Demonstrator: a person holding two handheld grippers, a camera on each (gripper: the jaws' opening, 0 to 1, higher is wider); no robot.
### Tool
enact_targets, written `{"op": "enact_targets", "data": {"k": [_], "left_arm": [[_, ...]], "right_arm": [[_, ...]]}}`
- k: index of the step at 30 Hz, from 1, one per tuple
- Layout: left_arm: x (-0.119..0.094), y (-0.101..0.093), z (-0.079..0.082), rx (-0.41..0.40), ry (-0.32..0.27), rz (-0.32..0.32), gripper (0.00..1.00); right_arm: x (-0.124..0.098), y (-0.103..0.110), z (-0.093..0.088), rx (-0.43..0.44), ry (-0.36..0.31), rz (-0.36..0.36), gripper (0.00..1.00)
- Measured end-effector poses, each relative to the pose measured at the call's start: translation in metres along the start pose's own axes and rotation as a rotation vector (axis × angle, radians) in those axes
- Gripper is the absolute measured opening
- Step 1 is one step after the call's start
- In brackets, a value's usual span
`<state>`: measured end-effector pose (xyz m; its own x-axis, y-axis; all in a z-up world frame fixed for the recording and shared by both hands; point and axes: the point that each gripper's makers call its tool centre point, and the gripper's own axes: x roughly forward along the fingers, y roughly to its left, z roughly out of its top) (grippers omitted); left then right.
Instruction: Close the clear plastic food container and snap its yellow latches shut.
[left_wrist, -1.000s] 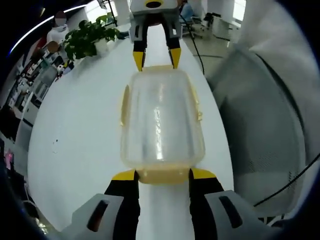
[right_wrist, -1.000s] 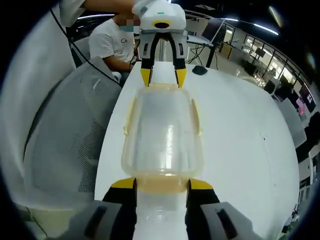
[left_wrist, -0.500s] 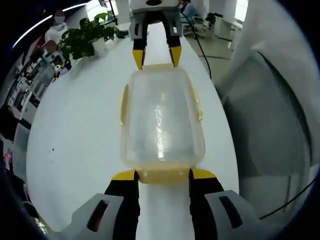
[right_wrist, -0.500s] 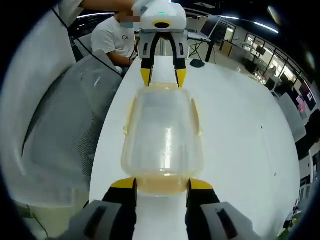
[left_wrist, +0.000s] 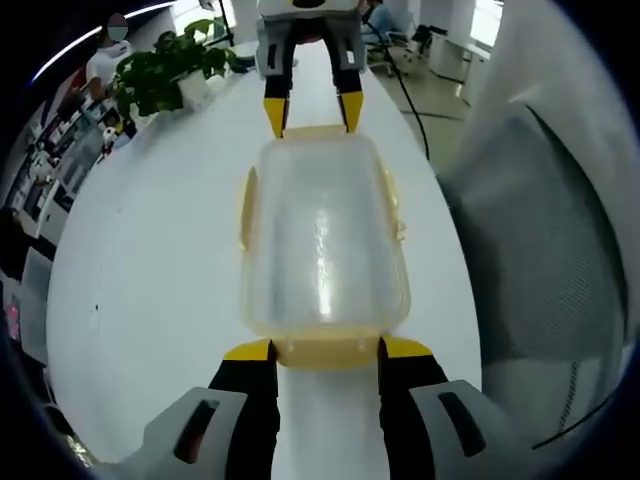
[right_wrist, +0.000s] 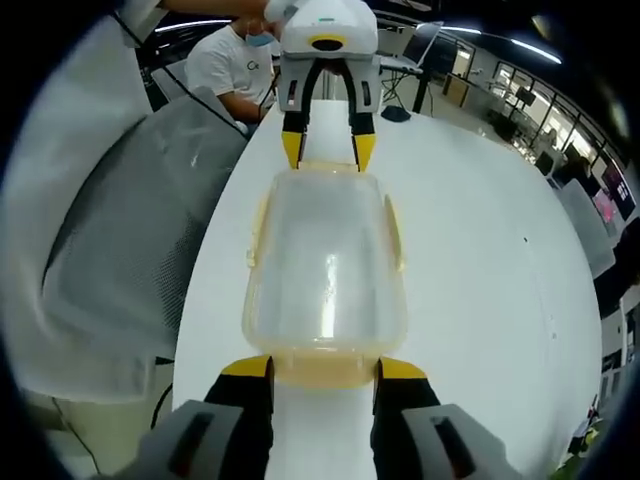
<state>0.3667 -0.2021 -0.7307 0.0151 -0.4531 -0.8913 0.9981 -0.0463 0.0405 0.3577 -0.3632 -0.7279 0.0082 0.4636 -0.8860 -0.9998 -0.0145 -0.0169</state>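
A clear plastic food container (left_wrist: 325, 230) with its lid on lies lengthwise on the white table (left_wrist: 150, 260) between the two grippers. Yellow latches (left_wrist: 245, 205) lie along its long sides. My left gripper (left_wrist: 327, 350) stands open at one short end, and that end's yellow latch (left_wrist: 325, 353) fills the gap between its fingertips. My right gripper (right_wrist: 325, 368) is open in the same way around the opposite end latch (right_wrist: 325, 372). Each gripper also shows at the far end of the other's view: the right gripper (left_wrist: 310, 112) and the left gripper (right_wrist: 325, 150).
A potted plant (left_wrist: 160, 75) stands on the table's far left in the left gripper view. A grey mesh chair (right_wrist: 130, 240) stands close along the table's edge. A person in a white shirt (right_wrist: 235, 60) sits beyond the table's end.
The container and both grippers keep their places relative to each other. Only the background has slid a little as the cameras moved.
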Motion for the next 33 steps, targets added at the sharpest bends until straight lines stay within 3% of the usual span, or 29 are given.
{"op": "enact_targets", "data": {"k": [9,26,29,33], "left_arm": [[0.010,0.003,-0.003,0.009,0.022,0.000,0.36],[0.009,0.003,-0.009,-0.005,0.000,0.026,0.37],[0.008,0.000,-0.010,0.009,-0.004,0.025,0.37],[0.008,0.002,-0.012,0.031,0.001,0.047,0.38]], "right_arm": [[0.006,-0.002,-0.005,0.005,0.003,-0.001,0.36],[0.016,-0.004,-0.005,-0.011,0.014,-0.014,0.37],[0.016,0.001,-0.005,0.002,0.012,0.011,0.37],[0.016,0.003,-0.013,-0.026,0.072,0.023,0.37]]}}
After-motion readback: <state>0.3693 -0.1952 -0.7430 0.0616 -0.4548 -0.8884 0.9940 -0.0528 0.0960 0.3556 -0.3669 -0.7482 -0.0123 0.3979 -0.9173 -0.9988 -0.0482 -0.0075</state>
